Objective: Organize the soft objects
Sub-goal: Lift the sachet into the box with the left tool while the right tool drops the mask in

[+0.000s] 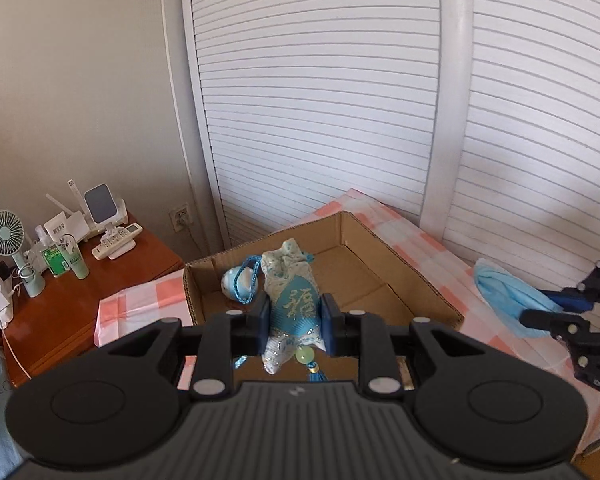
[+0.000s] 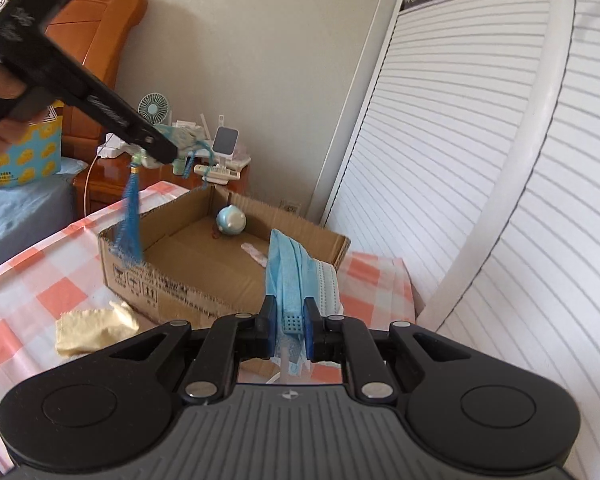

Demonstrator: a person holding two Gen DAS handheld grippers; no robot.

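My left gripper [image 1: 294,322] is shut on a blue and silver embroidered sachet [image 1: 292,300] with a cord, a green bead and a blue tassel [image 2: 130,220], held above the open cardboard box [image 1: 404,268]. A small blue and white round plush [image 1: 236,284] lies in the box's far corner [image 2: 231,220]. My right gripper [image 2: 290,326] is shut on a folded light blue face mask [image 2: 290,276], held over the box's right side [image 2: 332,240]. The mask and right gripper also show at the right of the left wrist view [image 1: 508,300].
The box sits on a table with a pink and white checked cloth [image 2: 32,280]. A yellow cloth [image 2: 92,330] lies on it before the box. A wooden nightstand [image 1: 112,264] with a fan, bottles and remote stands behind. White louvred doors [image 1: 320,100] are close on the right.
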